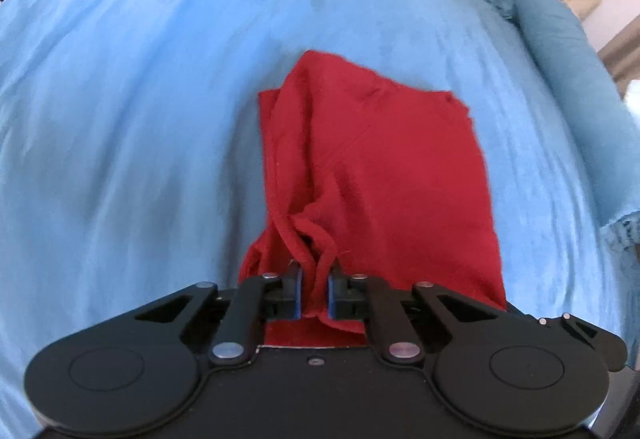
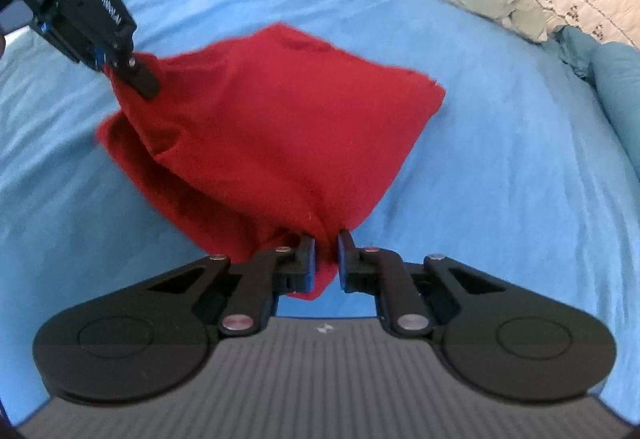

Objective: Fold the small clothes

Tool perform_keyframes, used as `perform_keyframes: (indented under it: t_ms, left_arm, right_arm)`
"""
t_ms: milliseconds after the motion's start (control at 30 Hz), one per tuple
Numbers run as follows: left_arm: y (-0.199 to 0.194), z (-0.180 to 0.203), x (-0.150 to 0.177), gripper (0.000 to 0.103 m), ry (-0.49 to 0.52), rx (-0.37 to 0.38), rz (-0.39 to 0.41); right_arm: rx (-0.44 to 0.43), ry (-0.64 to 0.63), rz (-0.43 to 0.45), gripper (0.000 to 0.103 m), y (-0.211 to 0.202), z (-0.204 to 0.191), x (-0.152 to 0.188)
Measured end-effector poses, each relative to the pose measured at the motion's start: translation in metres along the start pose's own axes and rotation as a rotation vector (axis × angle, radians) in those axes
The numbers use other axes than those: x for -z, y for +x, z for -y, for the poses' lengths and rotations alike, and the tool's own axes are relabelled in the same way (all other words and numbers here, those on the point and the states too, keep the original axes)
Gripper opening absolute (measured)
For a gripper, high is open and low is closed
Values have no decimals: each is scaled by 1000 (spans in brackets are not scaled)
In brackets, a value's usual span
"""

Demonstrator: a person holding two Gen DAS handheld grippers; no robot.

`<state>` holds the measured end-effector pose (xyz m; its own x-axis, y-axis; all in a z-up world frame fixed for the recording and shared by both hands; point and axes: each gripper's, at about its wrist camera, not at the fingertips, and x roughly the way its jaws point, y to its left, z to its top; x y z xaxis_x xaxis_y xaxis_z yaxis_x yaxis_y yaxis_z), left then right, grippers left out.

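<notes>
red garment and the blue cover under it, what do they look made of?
Red garment: soft knit, likely cotton jersey or light fleece; matte, slightly fuzzy, limp folds, rolled hems bunched in the left tool.
Blue cover: looks like brushed or suede-like fabric; matte, with darker patches where the nap seems rubbed. Fibre cannot be told.

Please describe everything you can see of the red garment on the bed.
The red garment is a small piece of soft, knit-looking fabric, plain red, with visible seams and hemmed edges. It is already partly folded and bunched, lying on the blue bedspread. Its near edge is lifted: the left gripper is shut on one gathered corner and the right gripper is shut on another, so the cloth stretches between them. Its far part rests on the bedspread.
</notes>
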<state>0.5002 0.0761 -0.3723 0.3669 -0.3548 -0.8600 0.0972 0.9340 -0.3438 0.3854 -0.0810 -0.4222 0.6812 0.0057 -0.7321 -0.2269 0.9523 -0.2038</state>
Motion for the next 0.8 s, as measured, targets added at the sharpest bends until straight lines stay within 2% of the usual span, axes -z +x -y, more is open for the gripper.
perform_keyframes:
  t_ms: [167,367,533,667,800]
  left_arm:
    - [-15,0,10,12,-7,29,7]
    - [13,-17,38,13,-56,0,-20]
    - [29,-11,46,16,55,-62,-5]
    - [21,6,52,19,187,-133,14]
    - [-1,24,53,23,273,-185,61]
  right_arm:
    - [-25,66,47,23,-25,15,-3]
    - [-60,28,-6,22,-14,19,16]
    - [-84,-74,-42,22,2,11,31]
    - [-128,-26,-59,23,4,22,27]
    - [-169,11,-61,26,-9,30,17]
